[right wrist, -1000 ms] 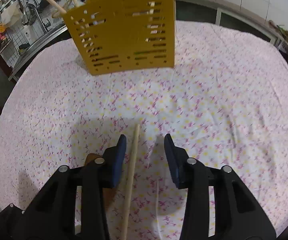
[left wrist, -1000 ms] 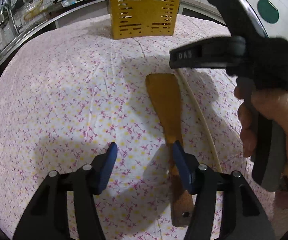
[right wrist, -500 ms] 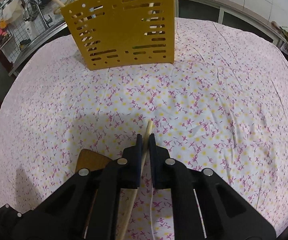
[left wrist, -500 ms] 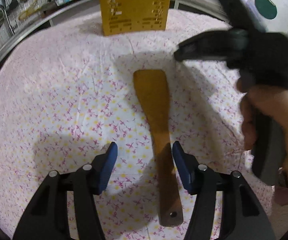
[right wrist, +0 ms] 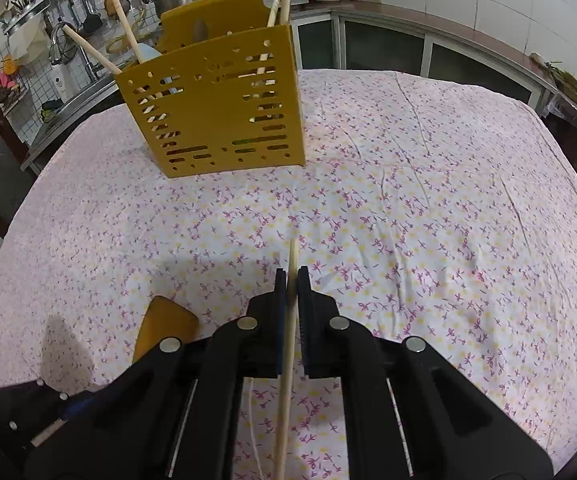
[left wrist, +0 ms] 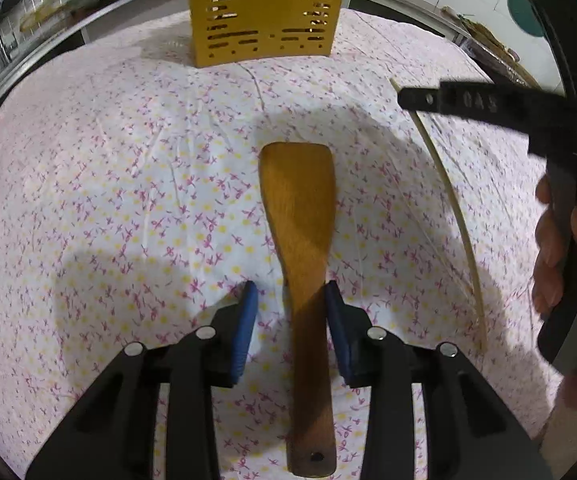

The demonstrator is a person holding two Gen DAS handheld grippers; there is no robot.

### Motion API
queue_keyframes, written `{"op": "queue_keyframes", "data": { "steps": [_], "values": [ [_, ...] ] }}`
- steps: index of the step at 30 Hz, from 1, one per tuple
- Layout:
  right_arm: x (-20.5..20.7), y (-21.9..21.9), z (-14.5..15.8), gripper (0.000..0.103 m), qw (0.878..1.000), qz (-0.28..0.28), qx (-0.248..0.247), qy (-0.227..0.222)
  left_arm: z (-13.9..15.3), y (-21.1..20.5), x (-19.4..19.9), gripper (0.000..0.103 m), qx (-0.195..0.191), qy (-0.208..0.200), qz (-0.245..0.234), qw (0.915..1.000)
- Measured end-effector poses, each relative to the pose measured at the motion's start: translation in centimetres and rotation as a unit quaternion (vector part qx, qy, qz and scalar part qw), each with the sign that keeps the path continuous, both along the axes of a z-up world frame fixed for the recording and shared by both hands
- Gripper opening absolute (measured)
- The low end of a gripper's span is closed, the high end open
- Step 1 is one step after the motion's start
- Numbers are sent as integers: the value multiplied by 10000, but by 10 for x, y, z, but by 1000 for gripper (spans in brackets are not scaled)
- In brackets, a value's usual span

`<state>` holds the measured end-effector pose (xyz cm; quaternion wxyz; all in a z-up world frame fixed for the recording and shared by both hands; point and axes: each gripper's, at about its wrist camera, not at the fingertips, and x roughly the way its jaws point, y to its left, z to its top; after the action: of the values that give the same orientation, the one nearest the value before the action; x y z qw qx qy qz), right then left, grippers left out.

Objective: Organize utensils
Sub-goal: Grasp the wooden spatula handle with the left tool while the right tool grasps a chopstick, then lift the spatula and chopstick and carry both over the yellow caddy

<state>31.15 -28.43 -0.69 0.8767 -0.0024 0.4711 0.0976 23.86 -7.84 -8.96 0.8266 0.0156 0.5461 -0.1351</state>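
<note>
A wooden spatula (left wrist: 300,236) lies flat on the floral tablecloth, its blade toward the yellow slotted utensil holder (left wrist: 264,8). My left gripper (left wrist: 288,304) is open, its blue pads either side of the spatula's handle, not touching. My right gripper (right wrist: 292,280) is shut on a thin wooden chopstick (right wrist: 288,344) and holds it off the cloth; it also shows in the left wrist view (left wrist: 452,208). The holder (right wrist: 216,112) stands upright at the far side with several sticks and a spoon in it. The spatula's blade (right wrist: 160,324) shows at the lower left of the right wrist view.
The floral tablecloth (right wrist: 428,200) covers the whole table. A kitchen counter with a sink, pot and hanging tools (right wrist: 68,40) runs behind the holder. The right gripper's body and the hand holding it (left wrist: 560,208) are on the right of the left wrist view.
My right gripper closed on the chopstick and lifted it off the cloth. My left gripper moved right and forward so its narrowed jaws now straddle the spatula handle.
</note>
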Motion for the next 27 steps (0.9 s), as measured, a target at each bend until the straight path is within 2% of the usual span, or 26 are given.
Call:
{"op": "queue_keyframes", "data": {
  "steps": [4,6,11,15,20,24,27],
  "values": [
    [-1,0,-3,7,10000,1,-11,14,-1,-2,6,34,13,-18,-54,10000],
    [-2,-1,-2,7,10000,-2,-17,1,-1,-2,5,21,19,-40,-100,9999],
    [-5,-7,8,7,9999,-35,46,-110,7,7,8,20,-24,-205,1,9998],
    [-9,-7,22,7,9995,-29,127,-304,33,27,10,20,-387,-620,170,9972],
    [-15,-6,48,7,9974,-20,267,-664,76,47,12,20,-671,-1328,385,9881],
    [-19,-3,75,7,9939,9,343,-1048,109,51,12,20,-619,-1876,389,9795],
    [-21,-2,92,7,9908,20,369,-1303,121,50,16,20,-632,-2018,384,9766]
  ]
}}
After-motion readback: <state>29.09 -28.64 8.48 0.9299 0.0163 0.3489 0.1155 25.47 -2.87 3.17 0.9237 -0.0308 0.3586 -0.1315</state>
